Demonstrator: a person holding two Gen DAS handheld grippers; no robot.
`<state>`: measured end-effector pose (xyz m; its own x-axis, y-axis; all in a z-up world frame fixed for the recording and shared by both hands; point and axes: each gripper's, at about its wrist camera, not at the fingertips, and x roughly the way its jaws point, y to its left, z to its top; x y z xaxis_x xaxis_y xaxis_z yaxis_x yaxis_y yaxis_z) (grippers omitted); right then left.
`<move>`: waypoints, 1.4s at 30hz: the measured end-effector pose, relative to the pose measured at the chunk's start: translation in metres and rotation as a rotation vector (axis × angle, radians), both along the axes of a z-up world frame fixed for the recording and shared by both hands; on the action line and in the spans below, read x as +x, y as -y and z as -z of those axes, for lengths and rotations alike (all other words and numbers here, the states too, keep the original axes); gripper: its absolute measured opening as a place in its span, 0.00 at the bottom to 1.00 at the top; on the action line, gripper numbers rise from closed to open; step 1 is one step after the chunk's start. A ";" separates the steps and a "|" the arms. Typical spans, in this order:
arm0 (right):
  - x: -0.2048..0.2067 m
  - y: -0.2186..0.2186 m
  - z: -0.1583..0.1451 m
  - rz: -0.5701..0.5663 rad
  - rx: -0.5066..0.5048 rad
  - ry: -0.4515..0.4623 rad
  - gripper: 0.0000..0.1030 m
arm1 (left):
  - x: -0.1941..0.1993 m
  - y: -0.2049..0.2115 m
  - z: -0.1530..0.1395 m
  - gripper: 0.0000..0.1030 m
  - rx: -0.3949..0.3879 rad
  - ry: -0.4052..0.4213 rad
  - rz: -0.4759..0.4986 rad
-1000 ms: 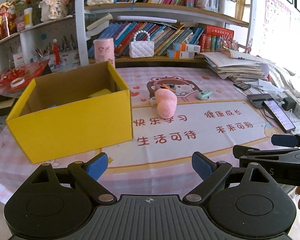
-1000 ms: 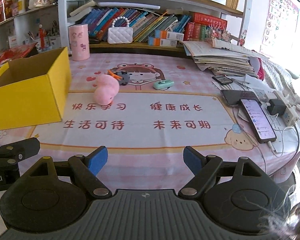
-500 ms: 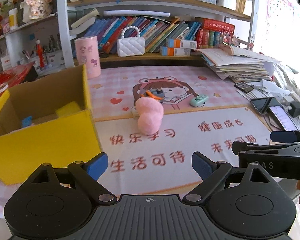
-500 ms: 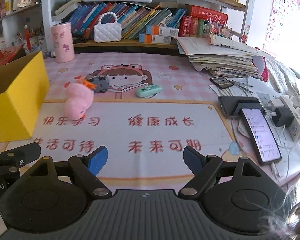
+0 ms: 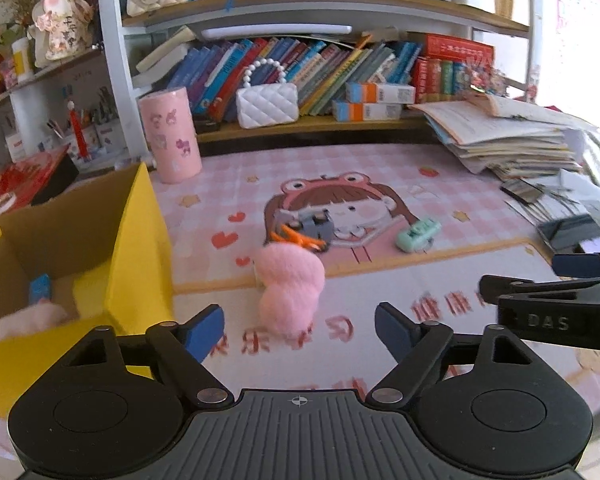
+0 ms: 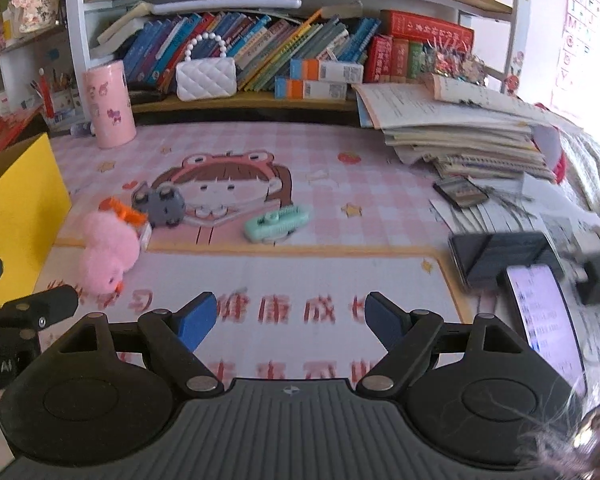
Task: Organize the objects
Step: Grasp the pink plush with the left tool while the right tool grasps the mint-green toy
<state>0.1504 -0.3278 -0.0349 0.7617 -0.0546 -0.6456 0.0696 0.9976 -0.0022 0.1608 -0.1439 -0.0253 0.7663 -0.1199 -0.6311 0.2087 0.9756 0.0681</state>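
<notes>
Open mat stretch before right fingers [image 6: 374, 317]; yellow box [image 5: 140, 248] walls off left; pink plush [image 5: 290, 294] ahead of left fingers [image 5: 204, 330]

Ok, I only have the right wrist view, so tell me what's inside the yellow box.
Observer: The left wrist view looks into the yellow box: a pink fluffy thing lies at the bottom.
Operator: Go on, list anything else in there.
Observer: A small blue item sits just behind it.
Operator: Now report the left claw.
Observer: The left claw is open, with the pink plush toy on the mat straight ahead of it.
</notes>
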 end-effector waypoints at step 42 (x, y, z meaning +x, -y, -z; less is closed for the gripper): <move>0.155 0.027 0.059 -0.323 0.046 -0.054 0.65 | 0.012 -0.033 -0.001 0.47 -0.162 -0.129 -0.086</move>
<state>0.3055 -0.3552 -0.0940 0.6993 0.2146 -0.6818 -0.2497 0.9671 0.0483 0.1728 -0.1111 -0.0242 0.6921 -0.1653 -0.7026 0.1209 0.9862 -0.1130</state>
